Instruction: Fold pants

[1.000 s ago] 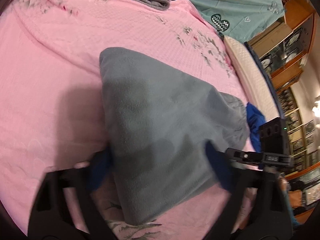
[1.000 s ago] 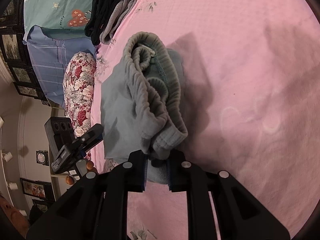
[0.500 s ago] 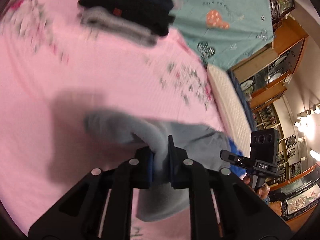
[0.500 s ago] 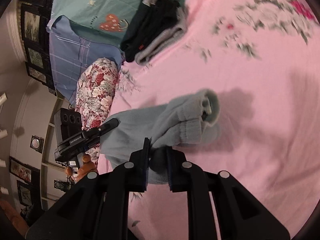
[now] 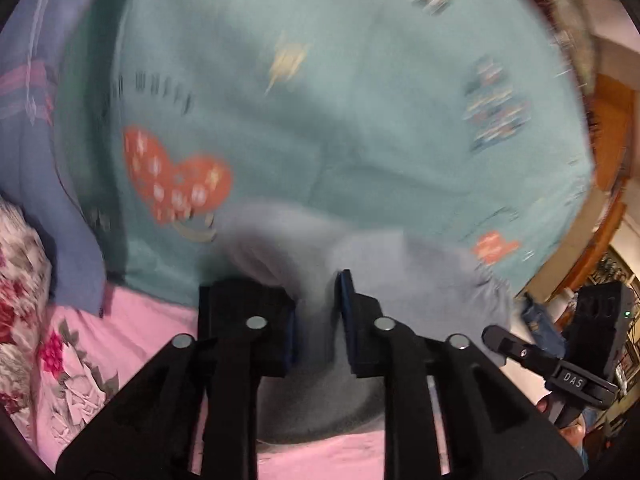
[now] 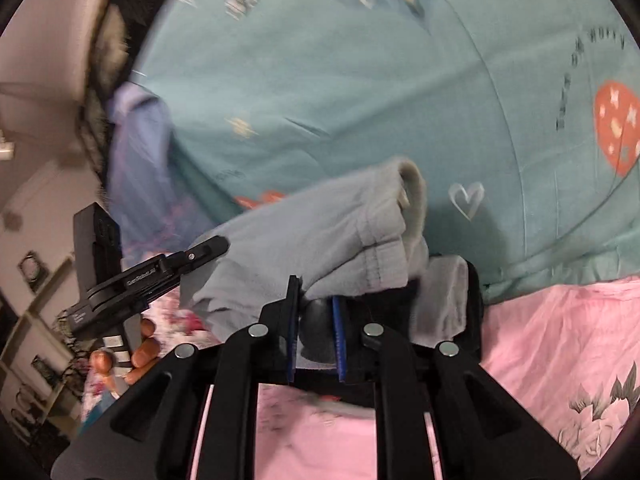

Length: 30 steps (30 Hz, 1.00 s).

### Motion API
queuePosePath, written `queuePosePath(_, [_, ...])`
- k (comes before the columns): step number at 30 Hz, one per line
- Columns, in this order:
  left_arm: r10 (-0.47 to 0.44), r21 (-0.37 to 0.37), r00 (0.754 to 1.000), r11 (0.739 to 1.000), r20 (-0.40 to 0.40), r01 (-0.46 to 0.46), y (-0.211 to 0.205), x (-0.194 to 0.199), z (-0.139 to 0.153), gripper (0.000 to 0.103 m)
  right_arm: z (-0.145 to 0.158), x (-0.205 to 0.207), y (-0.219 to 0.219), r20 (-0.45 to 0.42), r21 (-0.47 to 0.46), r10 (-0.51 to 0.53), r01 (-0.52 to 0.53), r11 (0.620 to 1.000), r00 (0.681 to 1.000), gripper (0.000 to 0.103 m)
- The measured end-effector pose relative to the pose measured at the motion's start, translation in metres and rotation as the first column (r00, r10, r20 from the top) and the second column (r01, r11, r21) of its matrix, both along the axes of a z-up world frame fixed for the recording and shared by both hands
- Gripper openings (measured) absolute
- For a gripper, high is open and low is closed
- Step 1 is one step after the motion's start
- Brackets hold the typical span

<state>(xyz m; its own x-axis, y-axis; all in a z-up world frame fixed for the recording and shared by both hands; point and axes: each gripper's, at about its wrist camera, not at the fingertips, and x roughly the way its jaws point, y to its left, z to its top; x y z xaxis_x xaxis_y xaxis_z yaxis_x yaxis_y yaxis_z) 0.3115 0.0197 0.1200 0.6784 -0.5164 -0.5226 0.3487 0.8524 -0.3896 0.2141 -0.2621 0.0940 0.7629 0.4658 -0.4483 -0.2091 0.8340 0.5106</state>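
Left gripper (image 5: 318,316) clamping a bunched fold of the grey pants (image 5: 404,272), blue pads pinching the fabric. Right gripper (image 6: 316,332) gripping the same pants (image 6: 320,240) near the waistband, bundle hanging just over a dark folded stack (image 6: 452,304). Sitting on the pink bedspread (image 6: 560,340), teal quilt (image 6: 360,80) filling everything behind. Left view looking pretty blurry though.

Grey pants (image 6: 340,236); teal quilt (image 5: 360,128), red hearts; pink floral sheet (image 6: 560,344).
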Motion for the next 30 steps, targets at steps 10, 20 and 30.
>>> queuePosePath(10, [0.151, 0.032, 0.960, 0.989, -0.236, -0.148, 0.022, 0.018, -0.106, 0.089, -0.067, 0.017, -0.021, -0.172, 0.040, -0.067, 0.075, 0.996, 0.983, 0.055])
queuePosePath(20, [0.078, 0.385, 0.980, 0.912, 0.184, -0.145, -0.029, -0.187, -0.039, 0.101, -0.052, -0.152, -0.002, -0.050, -0.275, -0.150, 0.131, 0.952, 0.987, 0.092])
queuePosePath(30, [0.058, 0.321, 0.973, 0.938, 0.222, -0.129, -0.064, -0.307, -0.092, 0.101, -0.170, -0.241, -0.008, -0.163, -0.152, -0.274, 0.250, 0.956, 0.948, 0.093])
